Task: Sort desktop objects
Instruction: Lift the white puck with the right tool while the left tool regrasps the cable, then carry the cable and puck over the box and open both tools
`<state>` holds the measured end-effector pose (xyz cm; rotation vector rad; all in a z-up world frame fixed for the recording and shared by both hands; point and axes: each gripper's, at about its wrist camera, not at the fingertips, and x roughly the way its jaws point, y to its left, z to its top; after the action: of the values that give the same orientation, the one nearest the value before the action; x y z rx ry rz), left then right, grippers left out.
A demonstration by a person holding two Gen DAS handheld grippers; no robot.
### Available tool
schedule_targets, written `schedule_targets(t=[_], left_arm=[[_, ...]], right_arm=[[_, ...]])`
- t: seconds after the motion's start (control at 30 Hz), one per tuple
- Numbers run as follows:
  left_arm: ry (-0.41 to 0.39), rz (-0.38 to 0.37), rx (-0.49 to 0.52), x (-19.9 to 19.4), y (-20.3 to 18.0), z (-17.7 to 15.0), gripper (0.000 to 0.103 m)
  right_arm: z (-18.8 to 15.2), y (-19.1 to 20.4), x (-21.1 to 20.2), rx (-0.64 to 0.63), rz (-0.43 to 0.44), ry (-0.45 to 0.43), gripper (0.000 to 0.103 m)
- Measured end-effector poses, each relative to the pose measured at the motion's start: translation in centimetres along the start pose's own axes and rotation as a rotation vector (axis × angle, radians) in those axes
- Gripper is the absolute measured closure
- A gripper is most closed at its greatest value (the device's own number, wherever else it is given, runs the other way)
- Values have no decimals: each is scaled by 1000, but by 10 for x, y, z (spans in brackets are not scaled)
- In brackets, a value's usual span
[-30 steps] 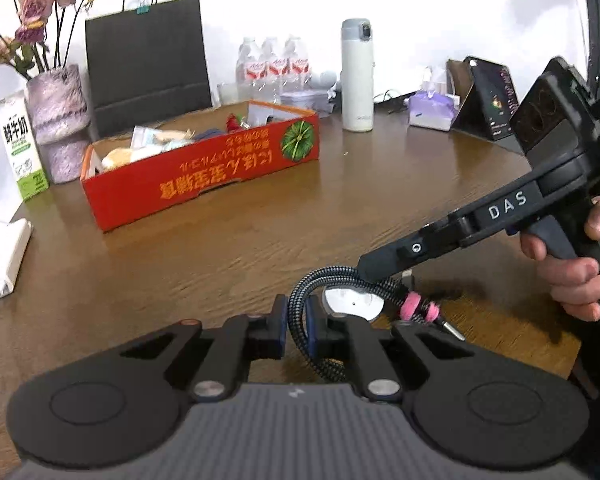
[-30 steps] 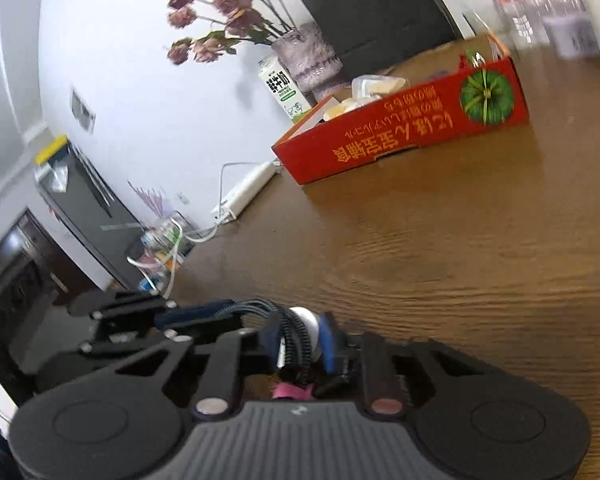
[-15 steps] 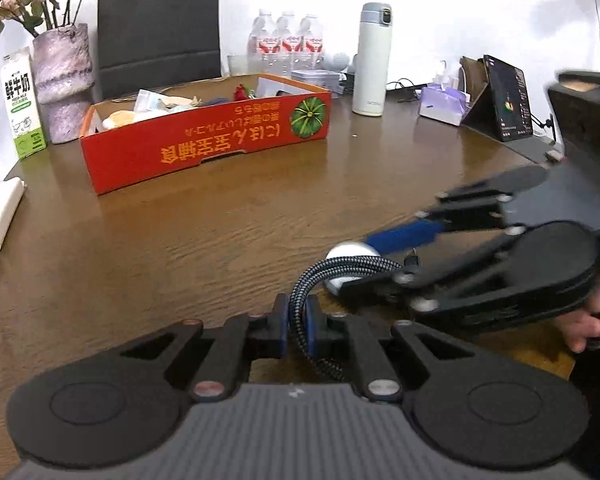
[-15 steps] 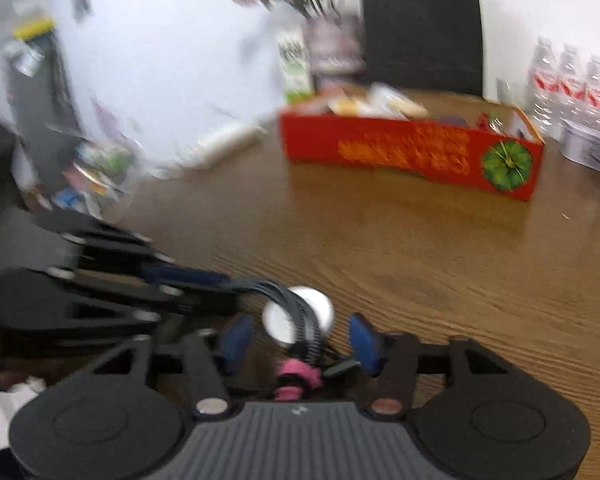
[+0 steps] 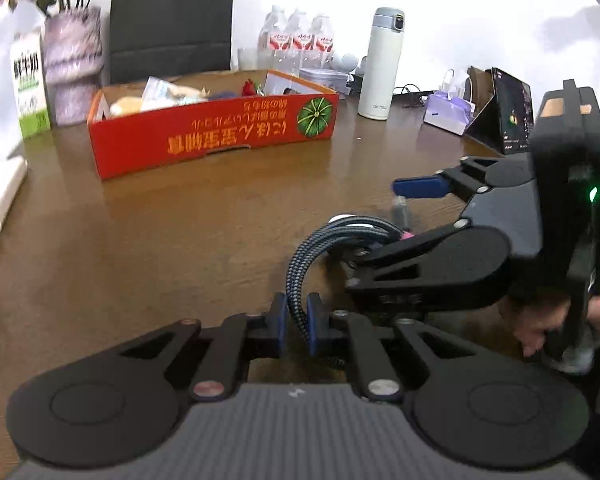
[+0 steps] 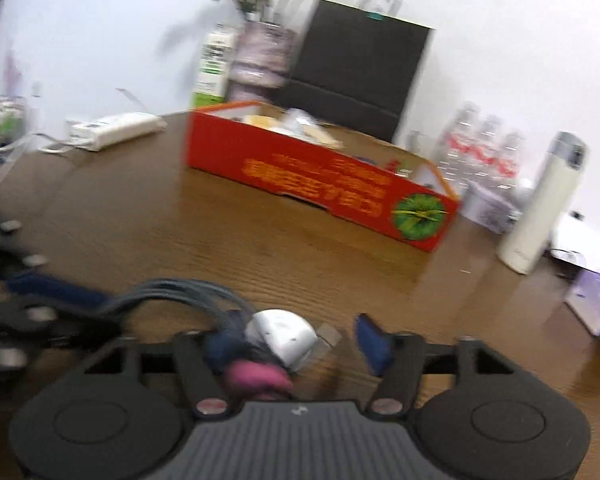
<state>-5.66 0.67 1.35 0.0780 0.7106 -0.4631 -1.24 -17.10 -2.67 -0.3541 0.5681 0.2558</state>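
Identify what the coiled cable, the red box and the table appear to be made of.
Coiled cable: braided fabric sheath, judging by its black-and-grey woven pattern, matte. Red box: printed cardboard, likely, with thin folded walls and a brown raw inside. Table: wood or wood veneer, with visible grain and a glossy sheen.

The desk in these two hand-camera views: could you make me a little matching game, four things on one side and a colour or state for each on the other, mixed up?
Things:
1. braided cable
2. cardboard box
3. thermos bottle
4. right gripper

Colours or states:
A. red, with a green emblem
B. white, standing upright
C. fingers spread wide open
D. pinched between the left gripper fingers

Pairs: 1-D, 2-A, 3-B, 4-C
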Motion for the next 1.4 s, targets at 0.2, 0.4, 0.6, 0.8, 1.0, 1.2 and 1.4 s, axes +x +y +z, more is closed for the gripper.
schedule_targets(t=[0.2, 0.4, 0.6, 0.8, 1.0, 1.2, 1.4], left_arm=[[6, 61, -41, 7, 9, 2, 95], [56, 104, -18, 0, 17, 5, 85], [51, 106, -27, 16, 17, 11, 39], [13, 147, 16, 36, 2, 18, 57], [-13, 125, -2, 25, -8, 11, 92], [-146, 177, -45, -10, -7, 20, 92], [-261, 228, 21, -26, 1, 69, 92]], right_arm=[[-5, -29, -27, 93, 256, -38, 21], [-4, -66, -45, 184, 381, -81, 26], [-6, -53, -4, 119, 323, 5, 38], [3, -45, 18, 146, 261, 25, 65], [-5, -57, 3, 199, 182, 3, 65], [-10, -77, -35, 202, 127, -85, 65], [12, -88, -37, 227, 131, -136, 65]])
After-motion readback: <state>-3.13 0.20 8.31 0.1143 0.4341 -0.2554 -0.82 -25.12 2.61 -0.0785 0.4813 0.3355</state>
